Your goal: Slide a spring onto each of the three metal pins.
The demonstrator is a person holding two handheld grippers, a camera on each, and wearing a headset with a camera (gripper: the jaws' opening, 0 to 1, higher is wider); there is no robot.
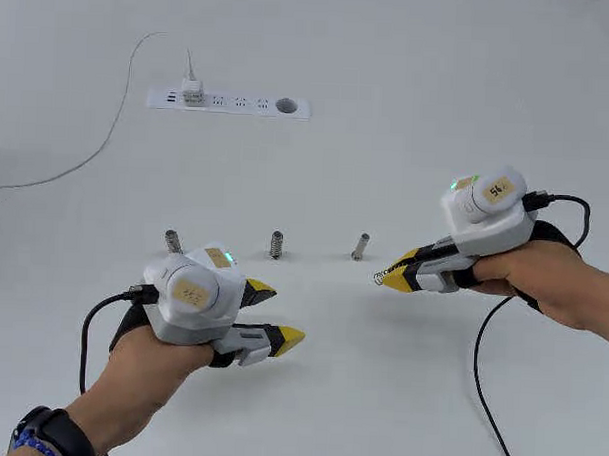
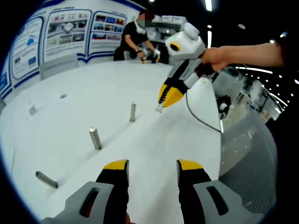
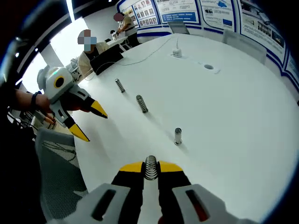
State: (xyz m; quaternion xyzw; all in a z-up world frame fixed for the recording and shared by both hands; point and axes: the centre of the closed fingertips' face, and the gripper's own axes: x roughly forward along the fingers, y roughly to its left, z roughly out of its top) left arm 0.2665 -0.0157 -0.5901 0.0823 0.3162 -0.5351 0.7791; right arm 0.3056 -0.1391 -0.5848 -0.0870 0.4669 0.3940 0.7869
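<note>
Three metal pins stand in a row on the white table. The left pin and the middle pin each carry a spring. The right pin is bare. My right gripper is shut on a small spring and hovers just right of the bare pin, a little nearer to me. In the left gripper view the spring hangs from the right gripper's yellow tips. My left gripper is open and holds nothing, in front of the middle pin.
A white power strip with a plug and a thin cable lies at the back of the table. Black cables trail from both grippers. Other people work at a far bench. A grey chair stands by the table edge.
</note>
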